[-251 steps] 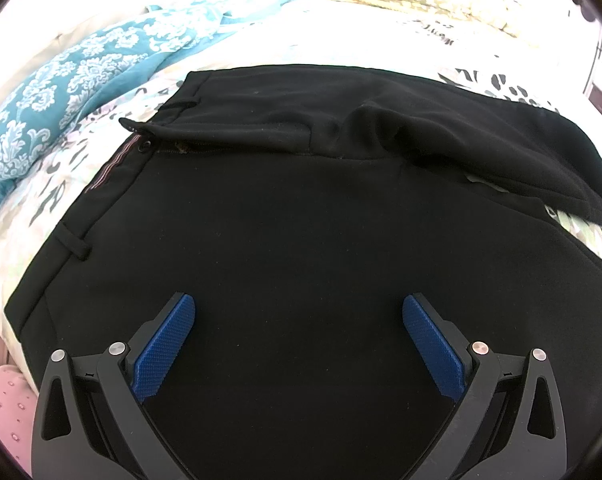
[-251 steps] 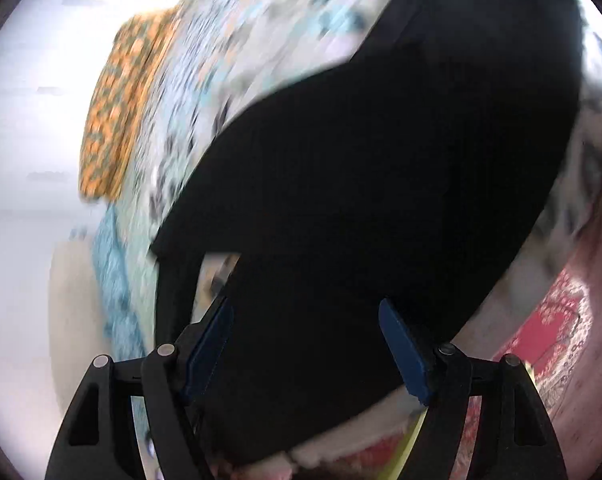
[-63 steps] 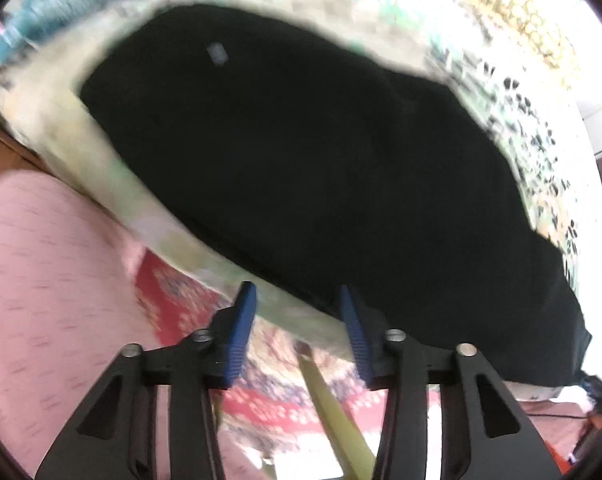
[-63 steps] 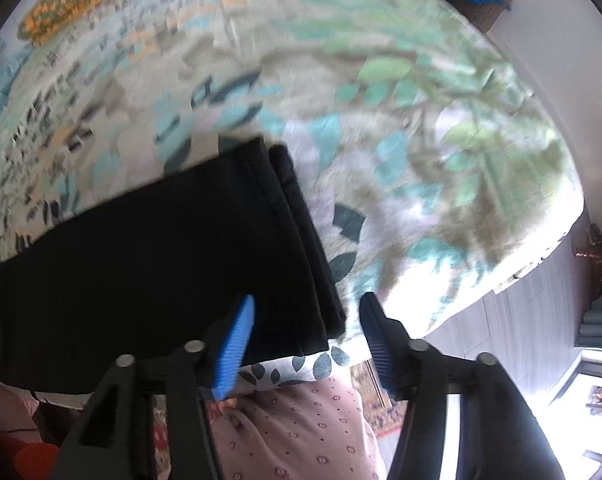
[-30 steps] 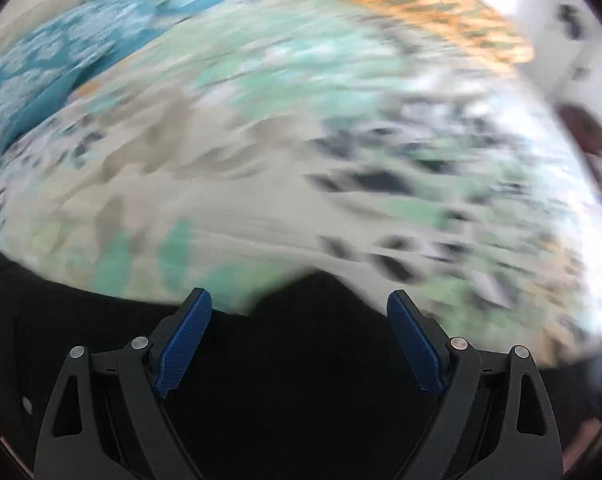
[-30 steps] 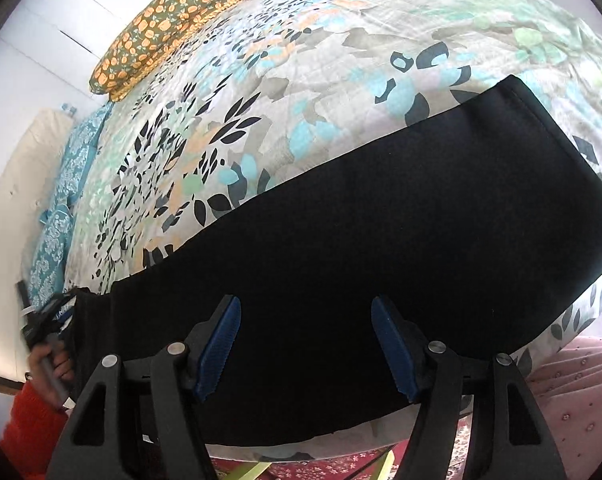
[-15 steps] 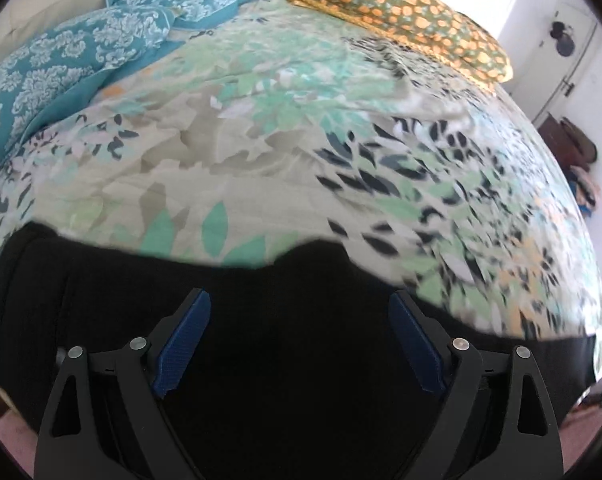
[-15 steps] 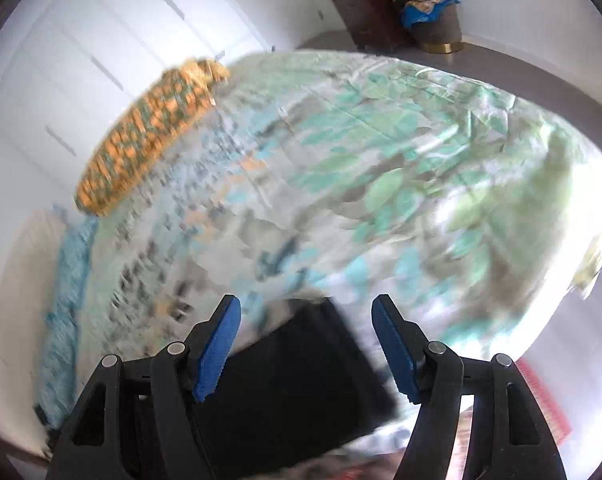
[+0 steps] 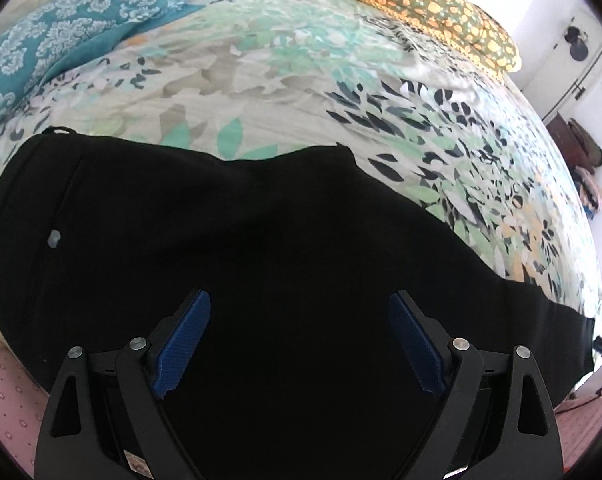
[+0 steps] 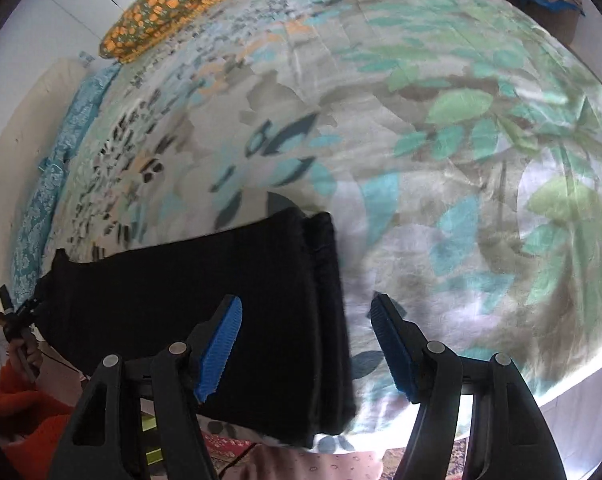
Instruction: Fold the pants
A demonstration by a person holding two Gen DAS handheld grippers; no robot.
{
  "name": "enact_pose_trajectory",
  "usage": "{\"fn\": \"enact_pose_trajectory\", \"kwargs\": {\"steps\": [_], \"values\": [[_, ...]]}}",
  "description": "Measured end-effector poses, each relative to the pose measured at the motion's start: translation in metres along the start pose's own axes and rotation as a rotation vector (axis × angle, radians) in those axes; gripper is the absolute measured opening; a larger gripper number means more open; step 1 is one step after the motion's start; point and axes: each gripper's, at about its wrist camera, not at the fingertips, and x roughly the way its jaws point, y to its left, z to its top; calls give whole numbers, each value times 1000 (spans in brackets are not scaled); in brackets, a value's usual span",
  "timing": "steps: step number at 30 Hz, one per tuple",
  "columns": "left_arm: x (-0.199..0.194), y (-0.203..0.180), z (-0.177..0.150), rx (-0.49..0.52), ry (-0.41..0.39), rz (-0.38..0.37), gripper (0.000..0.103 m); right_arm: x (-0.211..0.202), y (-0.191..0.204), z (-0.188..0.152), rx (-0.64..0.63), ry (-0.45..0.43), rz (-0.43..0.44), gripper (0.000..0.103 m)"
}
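Both open claws, left and right, moved along black pants, cuffs blurred.

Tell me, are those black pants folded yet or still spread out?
Folded once lengthwise, it seems: the black pants lie as one long strip on the bedspread, two hems stacked at the end. Not yet folded shorter.

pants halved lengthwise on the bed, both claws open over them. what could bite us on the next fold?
1. The cuff layers look offset, not flush. The right claw may pinch only one, splitting the stack.
2. The pants lie along the near edge of the bed; a drag could pull them off.
3. The left claw hangs over flat mid-fabric with no edge between its fingers, so closing there would likely bunch cloth.
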Motion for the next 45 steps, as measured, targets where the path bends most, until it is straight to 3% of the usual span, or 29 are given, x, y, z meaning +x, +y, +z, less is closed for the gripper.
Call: {"fn": "enact_pose_trajectory", "kwargs": {"steps": [8,9,10,14,16,22,25,29,33,36,45], "values": [[7,6,-10,-8,28,22,92,10,-3,-1,-50,23,4,57],[9,6,-10,-13,31,24,92,11,-1,-1,-56,27,10,53],[9,7,-10,-15,31,24,92,13,2,0,-66,39,24,39],[9,4,-9,-6,28,29,92,14,8,4,-68,71,-14,23],[8,5,-9,-4,27,27,92,9,6,5,-36,67,10,13],[3,12,-10,-39,12,3,92,-31,33,1,-1,-4,162,12],[2,16,-10,-65,5,-21,92,-47,64,-3,16,-43,275,12],[3,18,-12,-73,-4,-48,92,-49,132,-10,58,-83,530,12],[0,25,-14,-75,-19,-67,92,-23,221,-13,62,-56,731,12],[-3,35,-13,-104,-32,-81,92,9,291,-11,59,2,835,12],[-17,65,-10,-205,-67,-109,92,114,447,-17,24,180,895,12]]}}
